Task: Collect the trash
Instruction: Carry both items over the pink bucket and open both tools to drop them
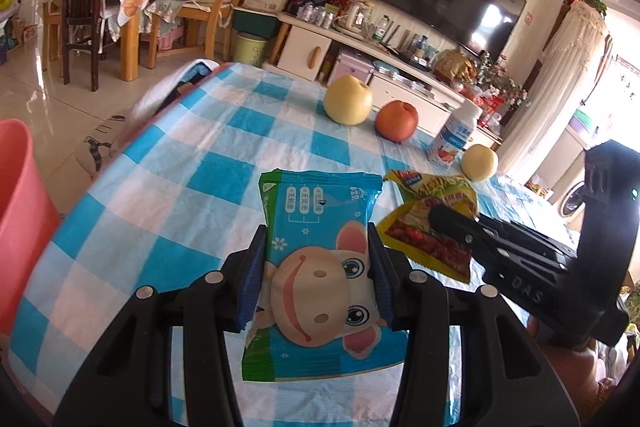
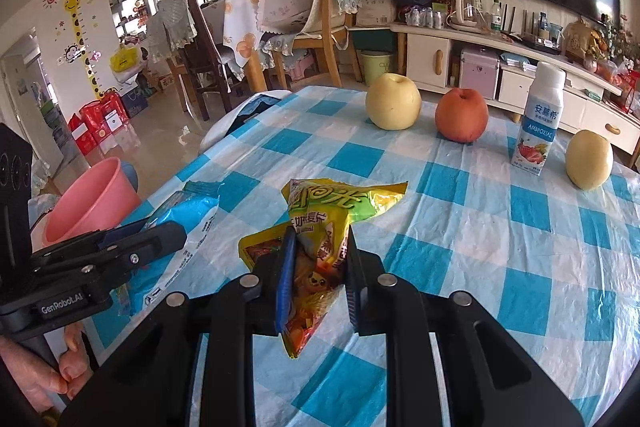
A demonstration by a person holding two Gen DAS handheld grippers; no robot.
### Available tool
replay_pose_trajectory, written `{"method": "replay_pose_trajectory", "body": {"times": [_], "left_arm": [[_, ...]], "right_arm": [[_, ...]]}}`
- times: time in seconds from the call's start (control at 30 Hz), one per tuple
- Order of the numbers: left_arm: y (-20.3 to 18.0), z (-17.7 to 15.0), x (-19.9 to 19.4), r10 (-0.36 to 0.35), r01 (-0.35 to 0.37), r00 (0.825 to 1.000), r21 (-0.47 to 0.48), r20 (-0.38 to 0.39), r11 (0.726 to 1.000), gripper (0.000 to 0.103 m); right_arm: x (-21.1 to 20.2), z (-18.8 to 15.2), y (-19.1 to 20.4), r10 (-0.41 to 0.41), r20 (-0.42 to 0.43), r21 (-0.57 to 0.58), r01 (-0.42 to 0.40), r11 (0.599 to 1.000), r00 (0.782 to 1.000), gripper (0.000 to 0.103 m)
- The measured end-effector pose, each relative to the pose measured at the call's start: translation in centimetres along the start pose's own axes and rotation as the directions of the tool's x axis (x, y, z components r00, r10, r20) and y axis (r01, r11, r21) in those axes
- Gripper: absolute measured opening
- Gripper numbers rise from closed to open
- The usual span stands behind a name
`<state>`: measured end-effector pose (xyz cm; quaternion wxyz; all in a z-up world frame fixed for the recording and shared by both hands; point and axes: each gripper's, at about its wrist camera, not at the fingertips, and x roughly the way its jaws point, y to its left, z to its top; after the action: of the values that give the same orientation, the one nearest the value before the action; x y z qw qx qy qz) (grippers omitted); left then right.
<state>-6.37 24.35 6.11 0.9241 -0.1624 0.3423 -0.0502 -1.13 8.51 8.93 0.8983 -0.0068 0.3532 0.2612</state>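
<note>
A blue wet-wipe packet [image 1: 316, 267] with a cartoon monkey is pinched between the blue pads of my left gripper [image 1: 318, 267], just above the checked tablecloth [image 1: 160, 211]. A yellow snack wrapper [image 2: 320, 227], crumpled, is squeezed between the pads of my right gripper [image 2: 318, 267] near the table's front. In the left wrist view the same yellow wrapper [image 1: 432, 227] lies to the right with the right gripper [image 1: 452, 223] on it. In the right wrist view the blue packet [image 2: 180, 215] shows at the left in the left gripper [image 2: 160, 231]. A pink bin [image 2: 88, 203] stands off the table's left edge.
Further back on the table stand a yellow pear [image 2: 394, 101], a red apple [image 2: 460, 115], a yogurt bottle [image 2: 538, 119] and a smaller pear [image 2: 590, 159]. The pink bin [image 1: 20, 219] shows at the left. A hand [image 2: 48, 375] holds the left gripper's handle. Chairs and a TV cabinet stand behind.
</note>
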Motion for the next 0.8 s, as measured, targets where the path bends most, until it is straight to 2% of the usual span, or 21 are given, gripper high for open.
{"method": "replay_pose_trajectory", "body": {"times": [0.17, 0.27, 0.37, 0.43, 0.6, 0.8], "left_arm": [[2.2, 1.1, -1.4, 0.048, -0.045, 0.998, -0.050, 0.042, 0.998, 0.048], [3.7, 1.8, -2.2, 0.079, -0.073, 0.995, -0.089, 0.064, 0.993, 0.048], [5.7, 2.5, -3.4, 0.141, -0.127, 0.985, -0.138, 0.097, 0.982, 0.048], [7.3, 3.1, -4.6, 0.190, -0.165, 0.974, -0.181, 0.127, 0.970, 0.048], [11.3, 3.8, -7.4, 0.322, -0.259, 0.929, -0.300, 0.183, 0.918, 0.048], [16.8, 3.8, -10.3, 0.441, -0.313, 0.876, -0.466, 0.195, 0.828, 0.048]], "right_arm": [[0.1, 0.4, 2.4, 0.022, -0.001, -0.010, -0.022, 1.000, 1.000, 0.023], [0.2, 1.0, 4.1, 0.059, 0.007, -0.010, -0.059, 0.998, 0.998, 0.023], [0.4, 1.8, 6.6, 0.108, 0.015, -0.028, -0.107, 0.994, 0.994, 0.023], [0.7, 2.6, 8.6, 0.143, 0.016, -0.052, -0.142, 0.988, 0.990, 0.023], [1.9, 4.5, 15.1, 0.238, -0.001, -0.148, -0.235, 0.961, 0.971, 0.023], [4.3, 6.0, 22.5, 0.336, -0.051, -0.236, -0.338, 0.911, 0.941, 0.023]]}}
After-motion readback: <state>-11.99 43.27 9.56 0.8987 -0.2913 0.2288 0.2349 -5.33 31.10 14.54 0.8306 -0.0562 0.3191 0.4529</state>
